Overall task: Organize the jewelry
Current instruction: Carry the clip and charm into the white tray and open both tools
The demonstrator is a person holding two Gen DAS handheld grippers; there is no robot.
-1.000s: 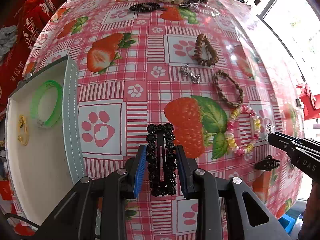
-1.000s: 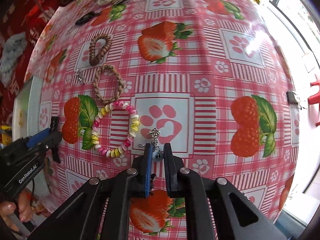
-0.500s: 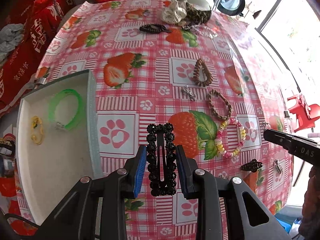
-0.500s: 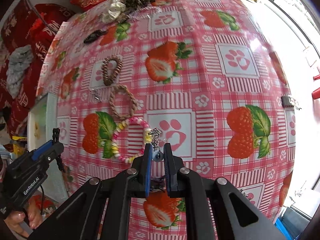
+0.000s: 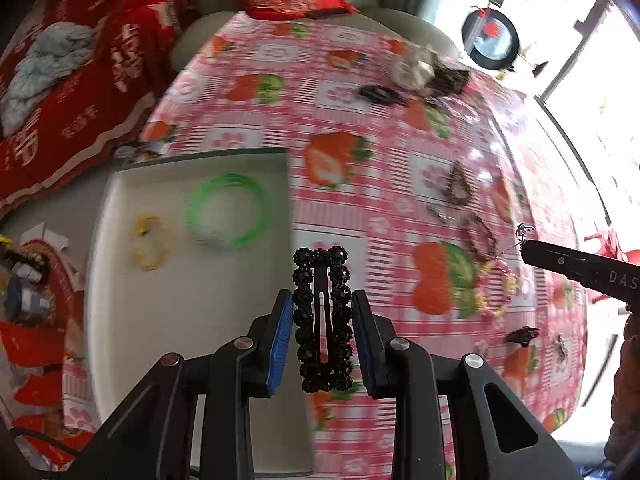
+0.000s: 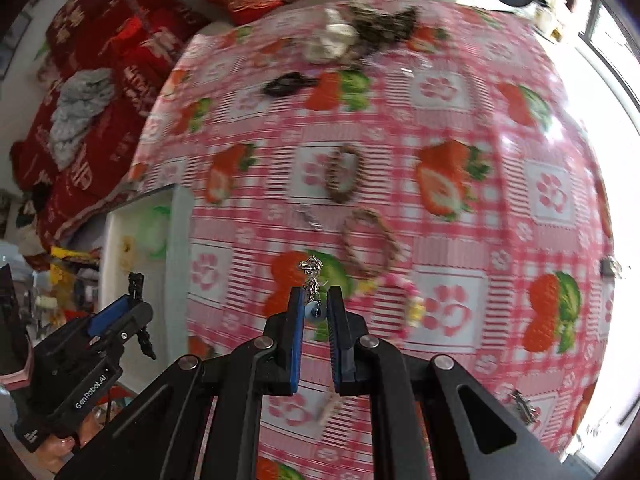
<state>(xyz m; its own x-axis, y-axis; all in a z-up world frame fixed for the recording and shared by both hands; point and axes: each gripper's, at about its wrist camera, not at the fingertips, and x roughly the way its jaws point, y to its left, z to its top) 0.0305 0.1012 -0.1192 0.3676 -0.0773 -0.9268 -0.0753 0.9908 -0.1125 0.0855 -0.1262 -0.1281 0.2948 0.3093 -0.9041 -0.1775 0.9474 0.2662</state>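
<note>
My left gripper [image 5: 322, 305] is shut on a black beaded hair clip [image 5: 322, 320], held in the air over the right edge of the white tray [image 5: 160, 320]. The tray holds a green bangle [image 5: 226, 210] and a yellow beaded piece [image 5: 150, 240]. My right gripper [image 6: 316, 304] is shut on a silver charm with a blue bead [image 6: 312, 280], lifted above the strawberry tablecloth [image 6: 440, 160]. The right gripper also shows at the right of the left wrist view [image 5: 580, 272]. The left gripper shows at the lower left of the right wrist view [image 6: 120, 320].
On the cloth lie two brown braided bracelets [image 6: 342, 176] [image 6: 370, 240], a pastel bead bracelet [image 5: 498, 288], a small silver clip [image 6: 308, 216], small dark clips [image 5: 522, 336], a black hair tie [image 6: 286, 84] and scrunchies [image 6: 360, 36] at the far end. Red bedding [image 5: 80, 80] lies left.
Both grippers have risen and swung left with their pieces. The left gripper with the hair clip now hangs over the tray's edge; the view is motion-blurred.
</note>
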